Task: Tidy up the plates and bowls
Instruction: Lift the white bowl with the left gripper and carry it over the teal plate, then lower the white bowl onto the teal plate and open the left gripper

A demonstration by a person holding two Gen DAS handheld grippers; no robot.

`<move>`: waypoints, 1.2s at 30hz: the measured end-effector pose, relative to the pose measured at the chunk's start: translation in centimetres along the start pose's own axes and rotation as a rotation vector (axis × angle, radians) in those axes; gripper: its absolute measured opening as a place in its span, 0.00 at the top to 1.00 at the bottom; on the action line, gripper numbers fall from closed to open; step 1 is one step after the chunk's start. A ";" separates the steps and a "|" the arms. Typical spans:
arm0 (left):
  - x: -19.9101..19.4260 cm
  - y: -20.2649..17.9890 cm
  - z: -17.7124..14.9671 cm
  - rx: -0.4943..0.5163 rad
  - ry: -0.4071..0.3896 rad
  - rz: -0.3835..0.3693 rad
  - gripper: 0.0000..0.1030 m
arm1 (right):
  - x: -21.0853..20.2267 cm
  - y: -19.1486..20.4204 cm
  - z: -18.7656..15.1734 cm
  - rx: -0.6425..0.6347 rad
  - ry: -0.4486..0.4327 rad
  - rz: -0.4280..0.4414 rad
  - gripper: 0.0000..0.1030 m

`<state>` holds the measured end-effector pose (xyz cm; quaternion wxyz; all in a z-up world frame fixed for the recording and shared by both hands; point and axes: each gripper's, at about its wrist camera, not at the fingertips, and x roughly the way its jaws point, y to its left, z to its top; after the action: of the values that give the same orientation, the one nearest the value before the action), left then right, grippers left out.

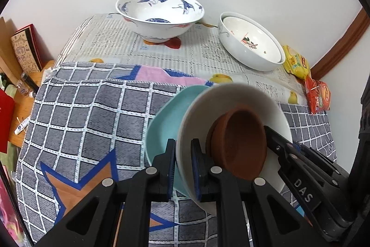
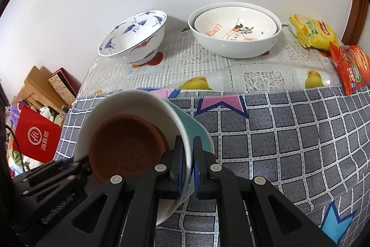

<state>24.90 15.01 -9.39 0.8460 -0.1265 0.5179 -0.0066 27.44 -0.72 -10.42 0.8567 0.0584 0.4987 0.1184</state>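
A stack of dishes is held above the grey checked cloth (image 1: 87,112): a teal plate (image 1: 164,122) under a white plate (image 1: 233,96) that carries small brown terracotta saucers (image 1: 240,142). My left gripper (image 1: 183,166) is shut on the stack's rim, one finger under the teal plate and one on the white plate. My right gripper (image 2: 188,163) is shut on the opposite rim of the white plate (image 2: 129,98) and teal plate (image 2: 194,129); the brown saucers (image 2: 127,145) lie to its left. The right gripper also shows in the left wrist view (image 1: 289,154).
At the back by the wall stand a blue crane-pattern bowl (image 1: 159,13) and two nested white bowls (image 1: 252,43); both show in the right wrist view, crane bowl (image 2: 136,38) and nested bowls (image 2: 233,31). Yellow (image 2: 312,31) and red (image 2: 351,64) snack packets lie at right. Boxes clutter the left.
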 end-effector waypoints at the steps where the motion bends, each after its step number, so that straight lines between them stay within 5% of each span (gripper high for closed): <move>1: 0.2 0.1 0.0 -0.002 0.004 0.005 0.88 | 0.0 -0.1 0.0 0.011 -0.001 0.006 0.91; 3: 1.0 0.6 -0.2 -0.006 0.014 0.019 0.91 | -0.2 -0.5 0.0 0.038 -0.031 0.074 0.89; 18: 2.6 0.7 0.3 0.003 0.007 0.032 0.93 | 3.9 -1.1 0.1 0.048 0.042 0.046 0.90; 36: 2.2 0.4 0.2 0.006 0.003 0.055 0.91 | 3.3 -1.6 0.3 0.021 0.058 0.088 0.90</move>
<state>26.04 15.10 -11.36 0.8456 -0.1096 0.5223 0.0150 29.47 -1.42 -13.43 0.8351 0.0859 0.5216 0.1524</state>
